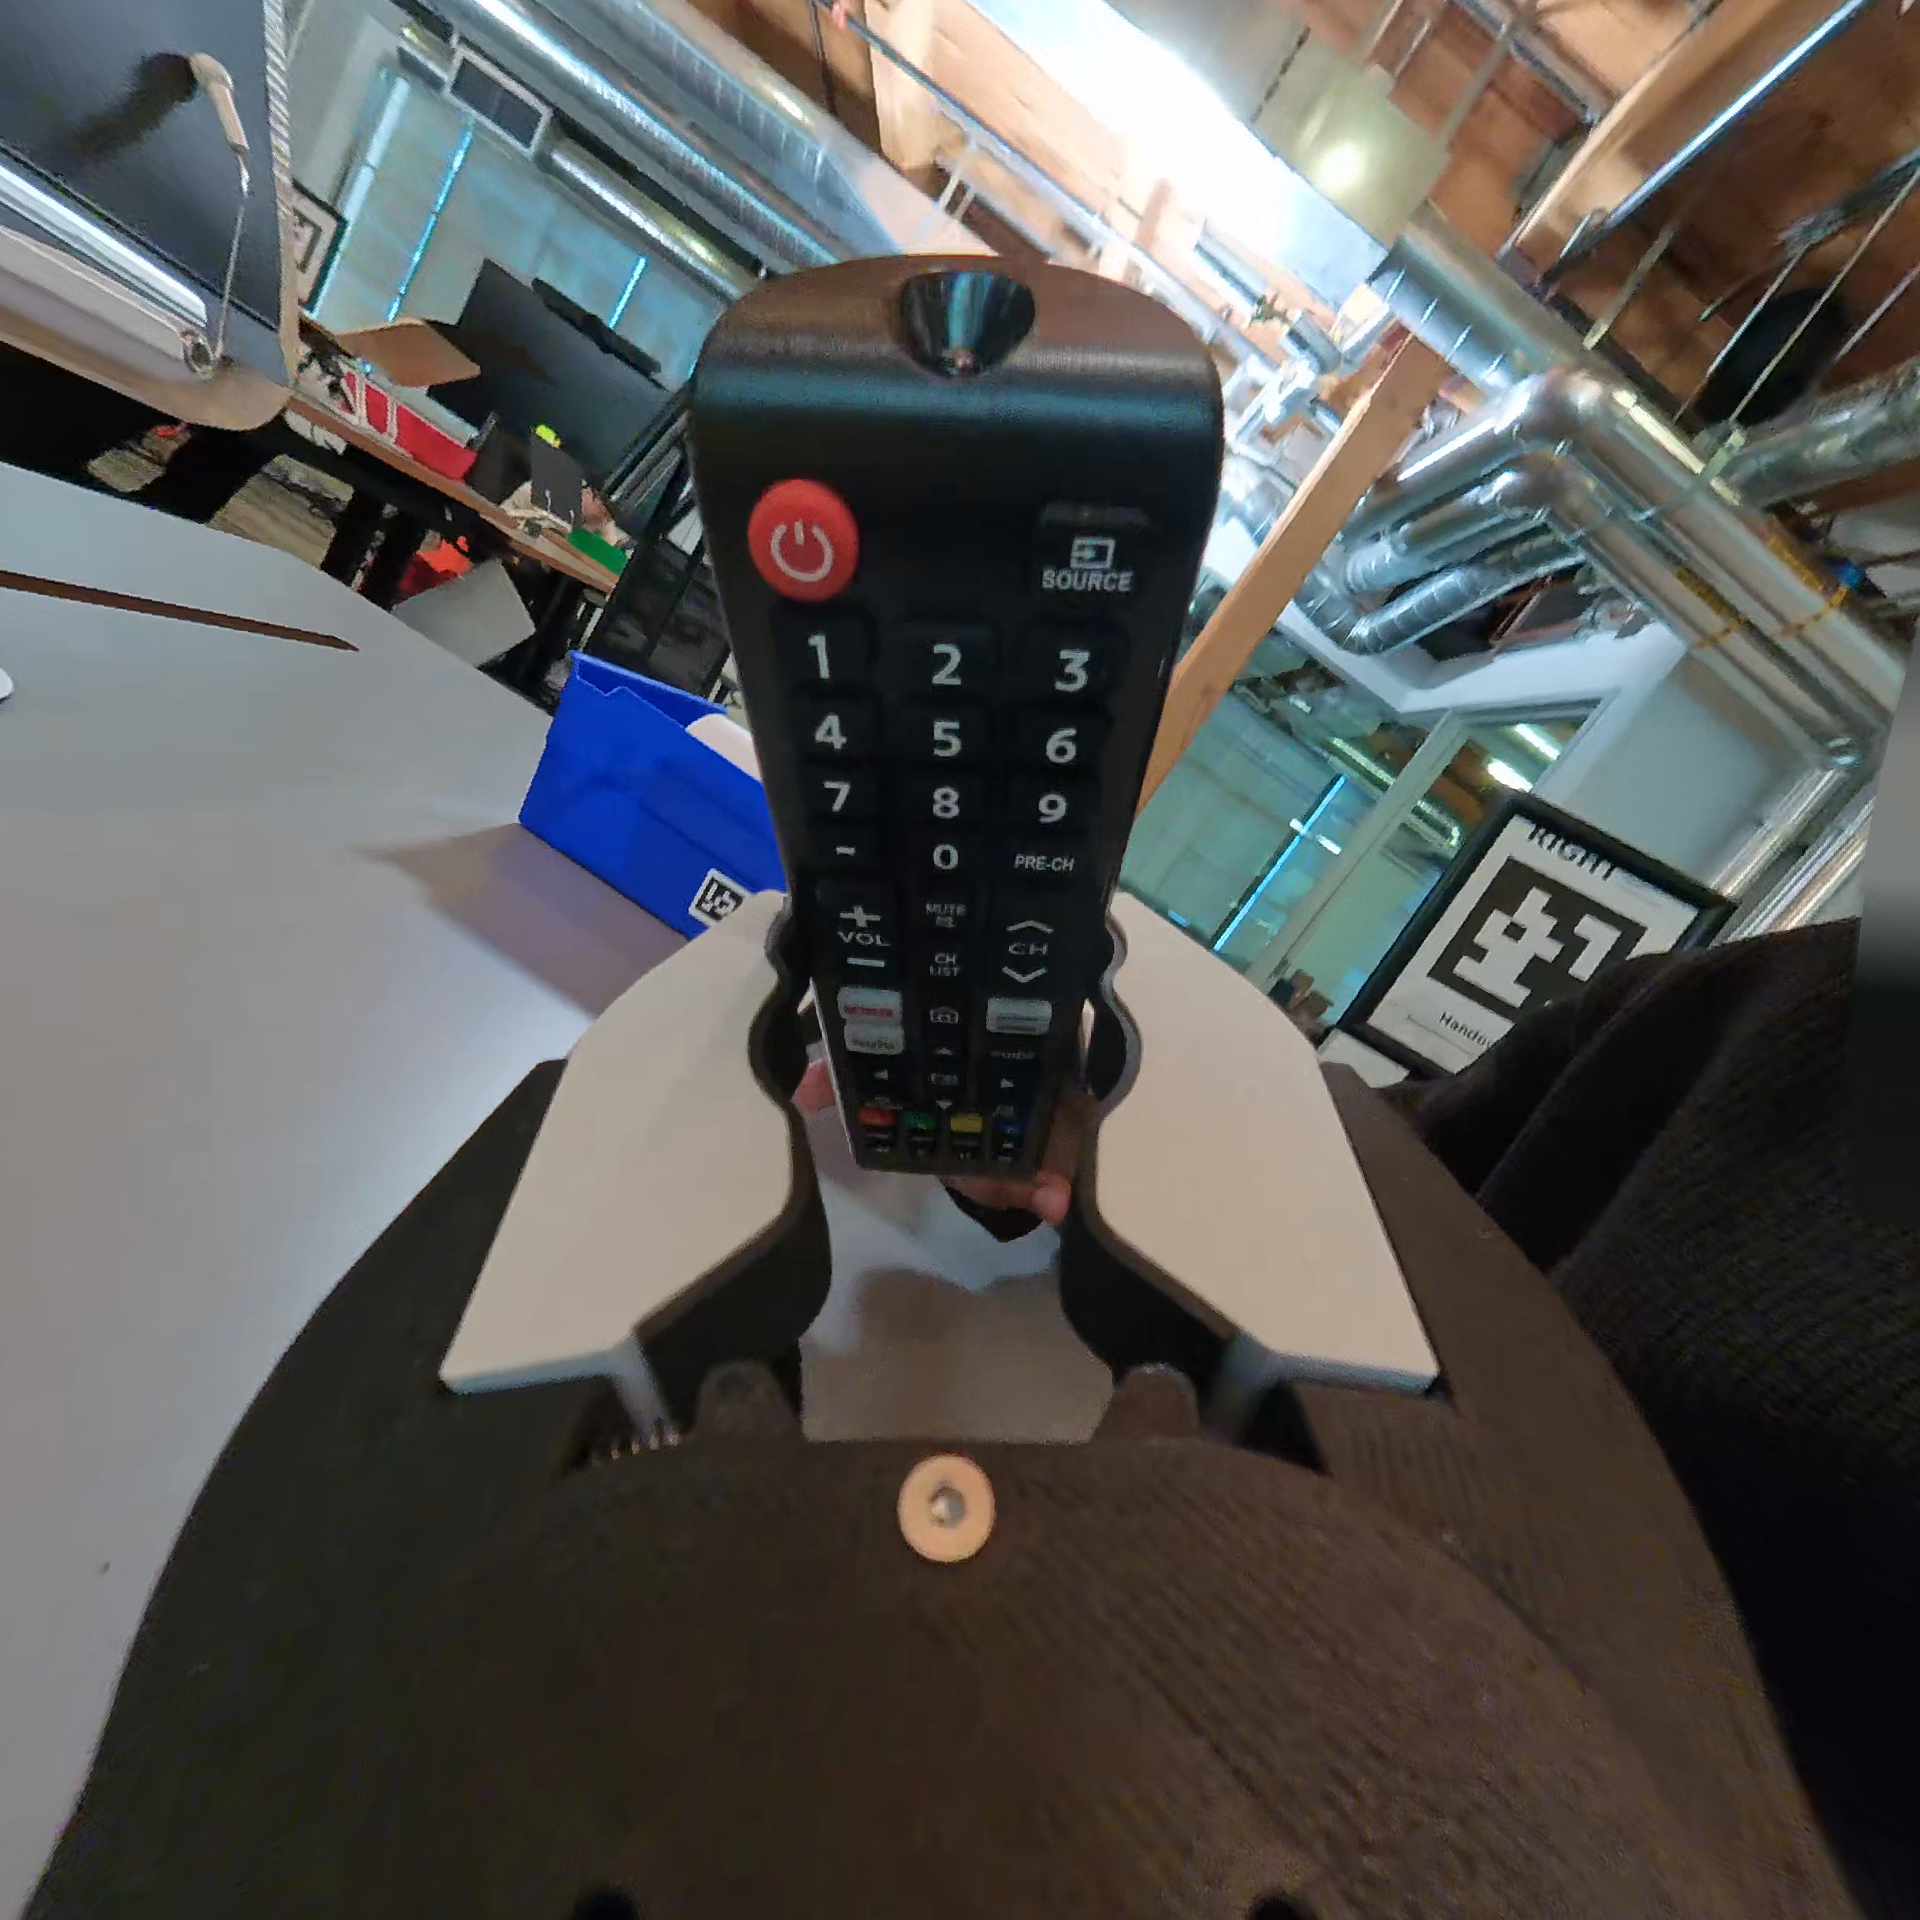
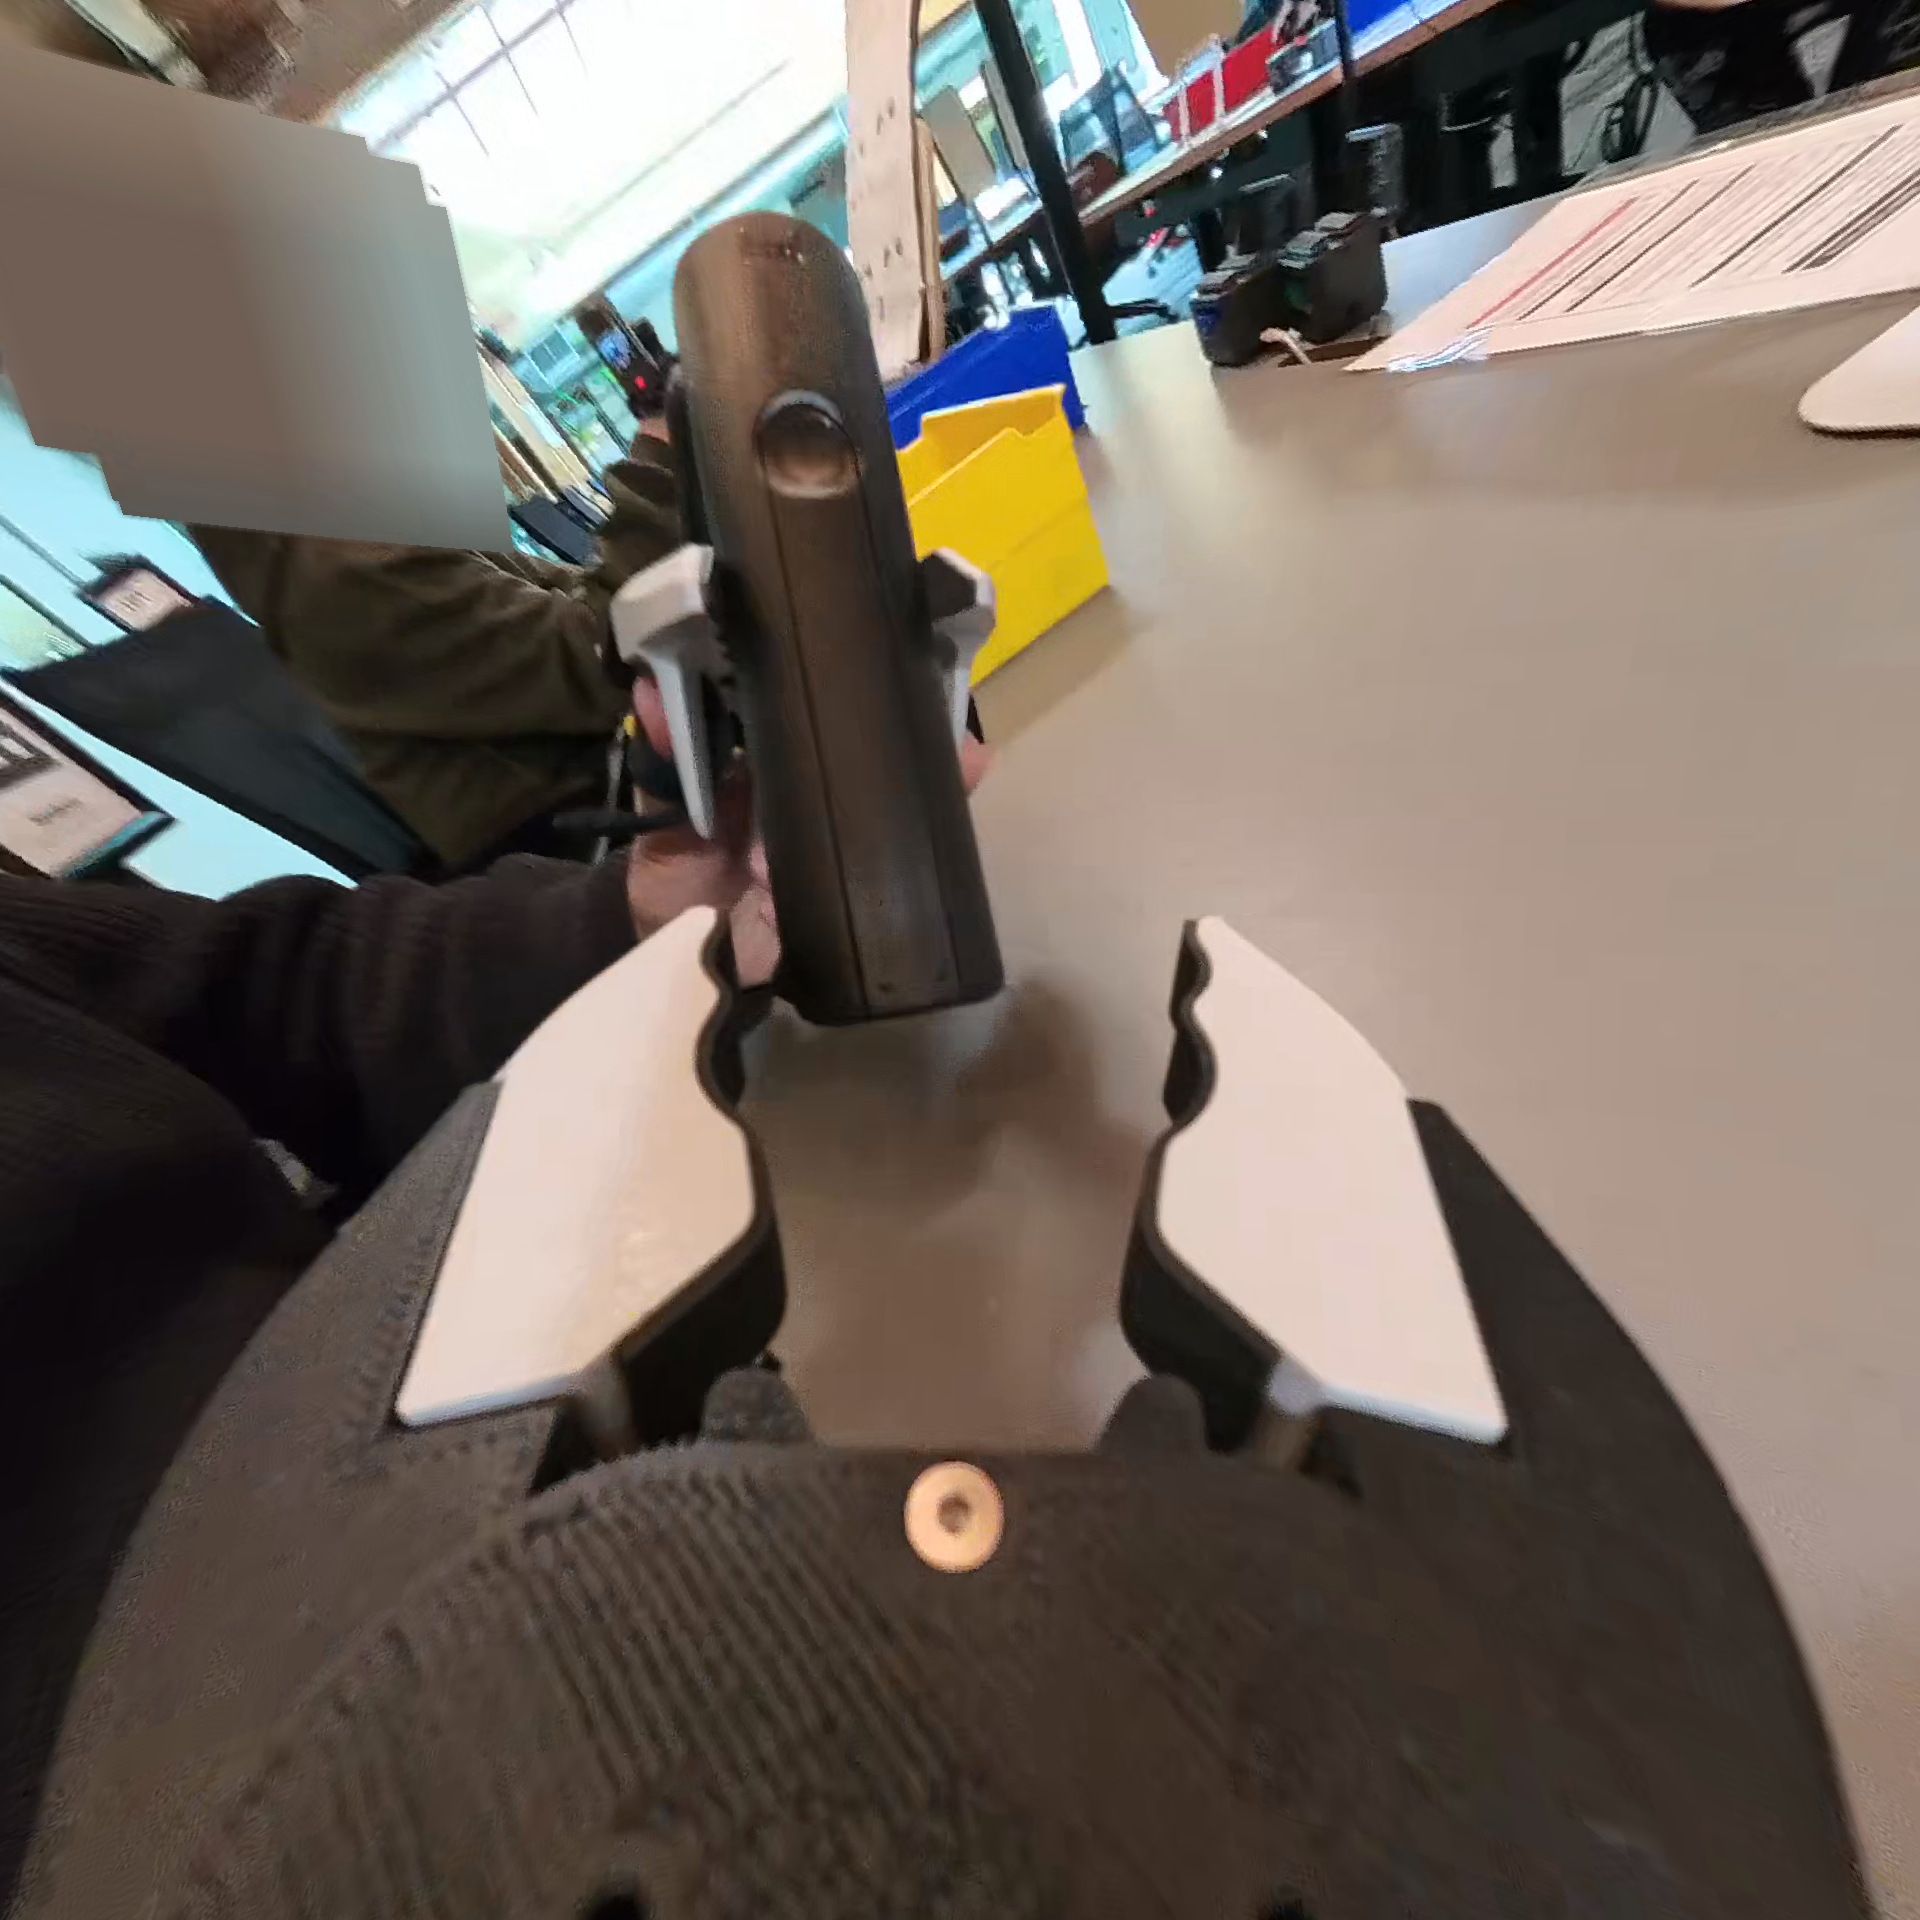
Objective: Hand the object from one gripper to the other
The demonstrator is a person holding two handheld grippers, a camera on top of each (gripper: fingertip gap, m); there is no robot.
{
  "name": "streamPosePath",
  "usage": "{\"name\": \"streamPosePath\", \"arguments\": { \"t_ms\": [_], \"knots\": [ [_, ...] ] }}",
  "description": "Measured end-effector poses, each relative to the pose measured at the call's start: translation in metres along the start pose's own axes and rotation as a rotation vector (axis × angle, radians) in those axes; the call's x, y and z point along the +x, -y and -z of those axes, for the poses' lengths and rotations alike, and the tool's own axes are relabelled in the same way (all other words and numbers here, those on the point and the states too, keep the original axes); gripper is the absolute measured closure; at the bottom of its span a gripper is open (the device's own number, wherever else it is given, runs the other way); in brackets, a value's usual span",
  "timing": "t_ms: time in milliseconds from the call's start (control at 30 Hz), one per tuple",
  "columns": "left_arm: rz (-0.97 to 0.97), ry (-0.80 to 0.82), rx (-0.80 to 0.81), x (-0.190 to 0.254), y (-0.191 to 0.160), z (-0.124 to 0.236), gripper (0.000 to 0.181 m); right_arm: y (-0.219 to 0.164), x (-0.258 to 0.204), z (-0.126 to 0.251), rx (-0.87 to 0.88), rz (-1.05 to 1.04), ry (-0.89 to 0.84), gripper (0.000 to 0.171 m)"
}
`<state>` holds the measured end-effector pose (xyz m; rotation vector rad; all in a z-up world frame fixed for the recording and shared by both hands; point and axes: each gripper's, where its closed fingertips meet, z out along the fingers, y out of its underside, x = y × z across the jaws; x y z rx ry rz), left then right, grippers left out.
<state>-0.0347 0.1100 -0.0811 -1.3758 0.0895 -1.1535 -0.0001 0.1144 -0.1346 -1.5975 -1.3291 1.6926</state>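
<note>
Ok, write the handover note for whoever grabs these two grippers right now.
Left gripper: shut on the black plastic TV remote with the red power button, clamped near its lower end, remote upright above the grey table.
Right gripper: open, empty, facing the remote's back; its bottom end sits just beyond the fingertips, nearer the left finger, not yet between them.
Done: remote lifted and presented.
Left: bring the right gripper onto the free lower end, close, then release the left.
Yellow bin and blue bin stand on the table behind.
</note>
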Motion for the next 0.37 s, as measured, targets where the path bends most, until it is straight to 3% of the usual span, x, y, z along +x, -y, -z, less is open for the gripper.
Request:
{"name": "streamPosePath", "arguments": {
  "t_ms": [100,200,367],
  "knots": [
    [-0.032,0.014,-0.059,-0.001,-0.009,-0.004,0.128,-0.001,0.0,0.0,-0.012,0.013,0.0,0.09],
    [-0.017,-0.074,-0.098,0.011,-0.017,-0.008,0.128,-0.008,-0.008,-0.004,-0.054,0.03,0.041,0.092],
    [0.092,-0.29,-0.104,0.04,-0.021,-0.012,0.128,-0.011,-0.039,-0.004,-0.06,-0.238,0.351,0.094]
  ]
}}
